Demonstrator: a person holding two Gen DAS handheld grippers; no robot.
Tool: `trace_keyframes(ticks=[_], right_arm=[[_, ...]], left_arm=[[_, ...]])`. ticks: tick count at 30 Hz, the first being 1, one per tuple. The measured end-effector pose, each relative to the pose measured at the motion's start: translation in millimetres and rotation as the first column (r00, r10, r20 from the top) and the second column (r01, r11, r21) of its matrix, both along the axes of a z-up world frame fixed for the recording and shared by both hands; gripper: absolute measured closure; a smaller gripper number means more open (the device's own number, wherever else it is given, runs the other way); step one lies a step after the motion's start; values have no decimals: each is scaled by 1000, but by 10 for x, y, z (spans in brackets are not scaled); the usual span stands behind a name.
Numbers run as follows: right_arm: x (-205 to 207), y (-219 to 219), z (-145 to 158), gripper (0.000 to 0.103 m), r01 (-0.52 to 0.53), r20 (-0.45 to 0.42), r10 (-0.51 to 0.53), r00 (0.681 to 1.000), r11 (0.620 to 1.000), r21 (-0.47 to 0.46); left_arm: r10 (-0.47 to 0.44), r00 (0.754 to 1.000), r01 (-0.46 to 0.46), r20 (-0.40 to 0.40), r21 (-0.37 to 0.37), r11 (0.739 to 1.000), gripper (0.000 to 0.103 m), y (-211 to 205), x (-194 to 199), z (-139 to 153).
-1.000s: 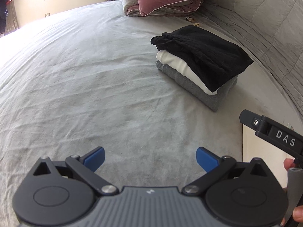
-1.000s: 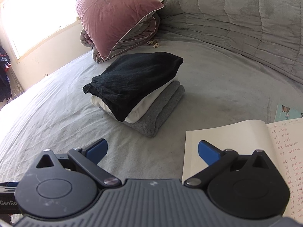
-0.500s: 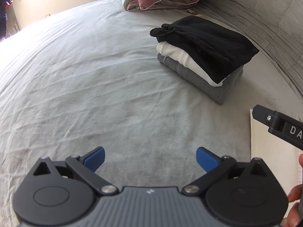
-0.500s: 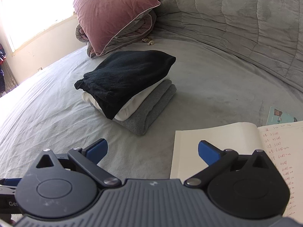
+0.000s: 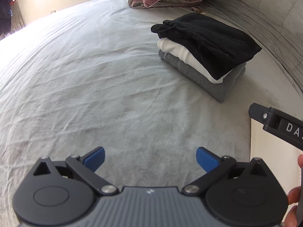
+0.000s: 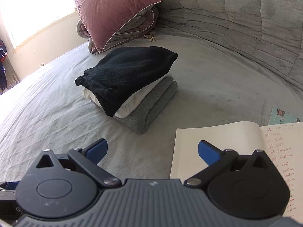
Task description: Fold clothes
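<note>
A stack of three folded clothes lies on the grey bed: a black garment [image 5: 206, 43] on top, a white one [image 5: 181, 54] under it, a grey one [image 5: 208, 81] at the bottom. The stack also shows in the right wrist view [image 6: 128, 79]. My left gripper [image 5: 150, 159] is open and empty above the bare sheet, well short and left of the stack. My right gripper [image 6: 152, 150] is open and empty, short of the stack, its right finger over an open notebook. Part of the right gripper's body [image 5: 274, 123] shows in the left wrist view.
An open notebook [image 6: 217, 141] with handwriting lies on the bed at the right. A small teal card [image 6: 282, 117] lies beyond it. A pink pillow on a folded duvet [image 6: 115, 13] sits behind the stack. A quilted grey headboard [image 6: 236, 19] runs along the right.
Both grippers have drawn back slightly and shifted; the stack sits a little farther up in the left view. Both stay open. The clothes have not moved.
</note>
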State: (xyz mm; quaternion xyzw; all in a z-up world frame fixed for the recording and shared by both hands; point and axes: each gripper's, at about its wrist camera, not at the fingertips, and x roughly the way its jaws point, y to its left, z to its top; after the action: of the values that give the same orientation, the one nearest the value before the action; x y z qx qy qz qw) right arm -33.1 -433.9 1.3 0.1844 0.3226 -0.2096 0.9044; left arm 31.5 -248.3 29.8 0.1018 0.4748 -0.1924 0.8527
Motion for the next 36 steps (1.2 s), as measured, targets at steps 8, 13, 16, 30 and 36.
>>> trace_keyframes(ticks=[8,13,16,30,36], right_arm=[[-7,23,17,0,-1,4,1,1000,1000,6],[-18,9,15,0,2,3,-2,1000,1000,15],[-12,-13,6,0,2,4,-3,1000,999,34],[-36,-59,14,0,18,10,-18,1000,999,48],[-42,-48,19,0,18,13,-18,1000,999,51]], left_arm=[[12,1000,-12,1,0,1000,1,28,-1,24],[7,1000,-7,-2,1,1000,1,15,-4,16],[1,1000,-1,-4,-1,1000,1,5,-13,16],[-9,1000,9,2,-11,1000,1,-26,-56,65],[-15,1000,15,9,-9,1000,1,-28,-73,94]])
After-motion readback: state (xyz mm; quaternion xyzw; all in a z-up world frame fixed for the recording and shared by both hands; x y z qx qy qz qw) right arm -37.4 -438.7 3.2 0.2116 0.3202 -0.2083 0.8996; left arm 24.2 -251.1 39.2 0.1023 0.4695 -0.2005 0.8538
